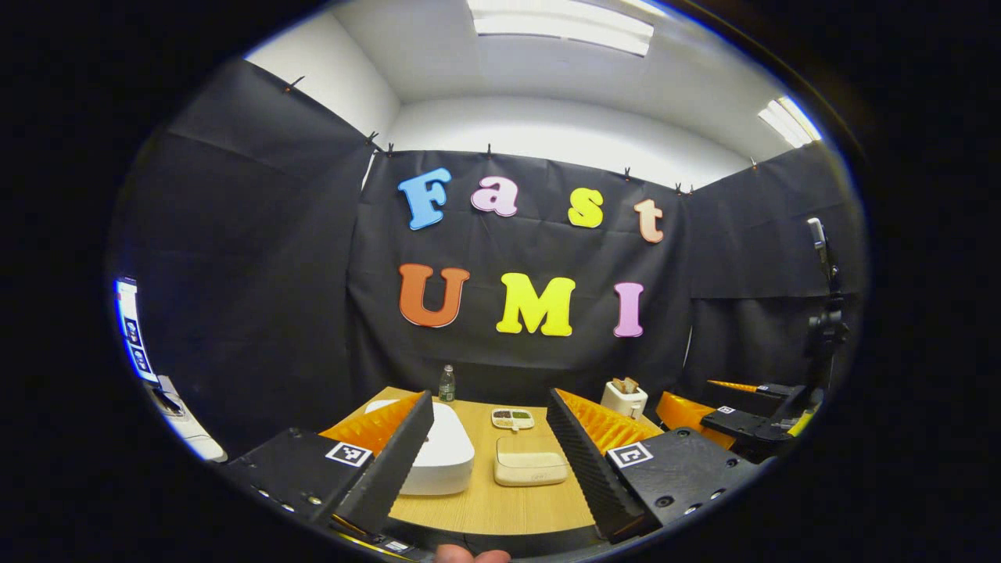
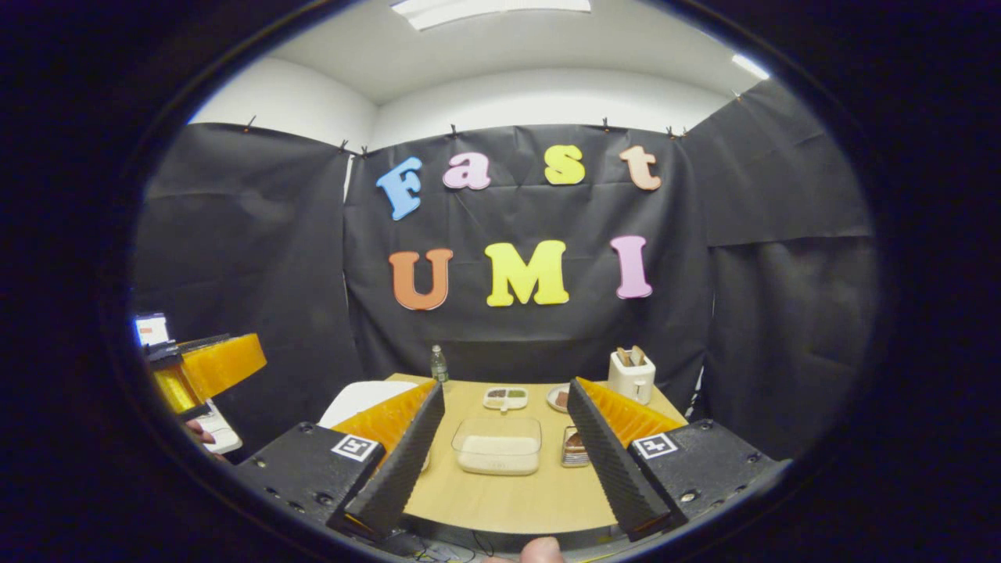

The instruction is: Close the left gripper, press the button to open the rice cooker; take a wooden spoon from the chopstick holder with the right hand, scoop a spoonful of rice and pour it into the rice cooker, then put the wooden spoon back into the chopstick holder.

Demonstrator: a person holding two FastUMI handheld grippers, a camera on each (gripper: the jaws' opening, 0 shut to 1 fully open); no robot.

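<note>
Light wooden tabletop [image 1: 485,508] spreads ahead of both tools and carries everything; one table.

White rounded plastic rice cooker [image 1: 442,453], lid down, sits just ahead of the left gripper [image 1: 489,461], partly behind its left-hand finger; one cooker. My reading: it is set on that side so the left tool can reach the button; the button itself I cannot make out.

Clear rectangular plastic container of white rice [image 2: 498,446] lies straight ahead between the right gripper's fingers [image 2: 504,461], farther off; one tub. Judged: placed centrally for an easy scoop and a short carry to the cooker.

White box-shaped chopstick holder [image 2: 631,375] with two wooden handles standing in it is ahead and to the right of the right gripper, at the far table edge; one holder; presumably on the right-hand side for the right tool.

Smaller items, one each: small clear plastic bottle [image 1: 446,384] at the far edge; divided white dish of dark condiments [image 2: 505,398]; small round plate [image 2: 557,398] and small clear box with dark contents [image 2: 575,449] near the right finger.

Left gripper: jaws wide apart, holding nothing; the task wants them closed first, so nothing is begun. Right gripper: jaws wide, empty, held above the near table edge.
</note>
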